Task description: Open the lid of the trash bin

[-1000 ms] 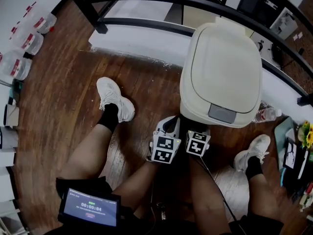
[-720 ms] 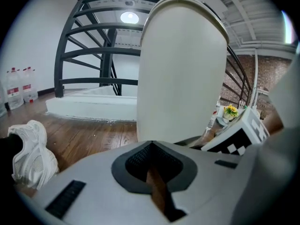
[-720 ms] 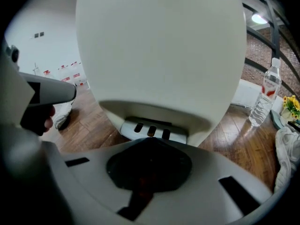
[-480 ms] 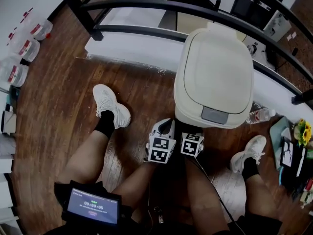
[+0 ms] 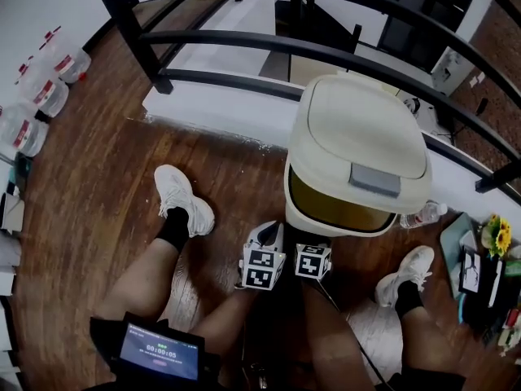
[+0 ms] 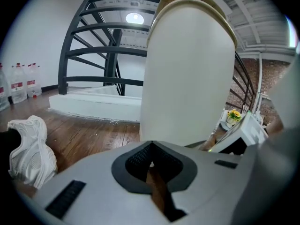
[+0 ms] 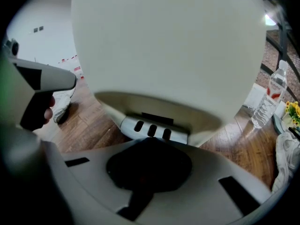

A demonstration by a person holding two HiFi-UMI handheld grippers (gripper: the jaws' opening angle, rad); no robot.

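At the foot of the trash bin [image 6: 187, 78], left gripper [image 6: 150, 149] and right gripper [image 7: 150, 143] show fingers together; the lid [image 5: 358, 133] has risen.

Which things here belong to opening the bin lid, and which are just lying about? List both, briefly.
Job in hand:
trash bin
its lid, partly raised
foot pedal
right claw, closed, at the pedal
left claw, closed, beside the bin

Lying about:
water bottle
jugs by the wall
flowers
timer screen
black railing
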